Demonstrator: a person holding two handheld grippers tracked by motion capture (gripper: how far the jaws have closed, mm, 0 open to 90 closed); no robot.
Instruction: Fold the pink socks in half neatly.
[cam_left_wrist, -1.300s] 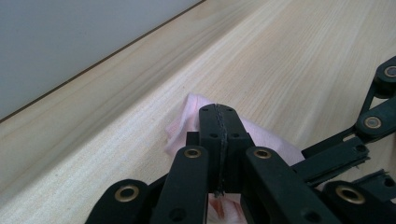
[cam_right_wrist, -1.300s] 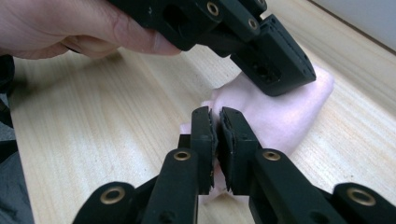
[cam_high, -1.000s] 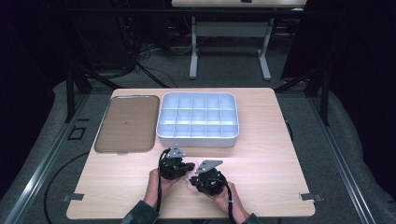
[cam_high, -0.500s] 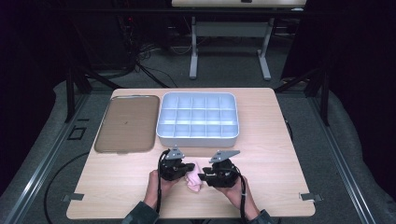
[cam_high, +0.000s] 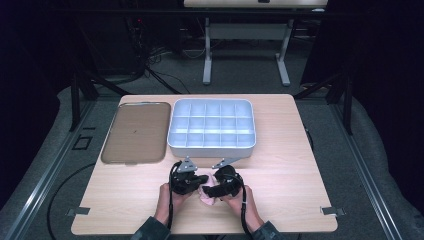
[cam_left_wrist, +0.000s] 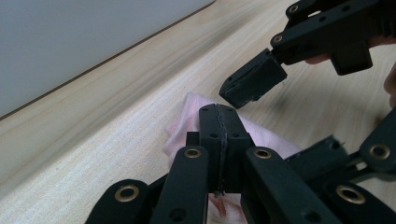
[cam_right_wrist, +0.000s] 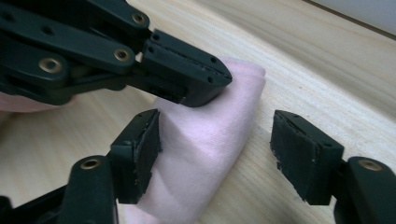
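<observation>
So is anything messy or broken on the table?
Nothing looks broken or spilled. The pink cloth lies folded on the table, pinched by the left gripper; the right gripper has just been opening its jaws around it. The divided bin and tray sit straight.

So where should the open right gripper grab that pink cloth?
Probably the free folded end of the pink cloth, the part sticking out past the left gripper, which is shut on it. The right gripper, whose jaws have just been opening, already straddles that soft roll and could come straight down on it.
</observation>
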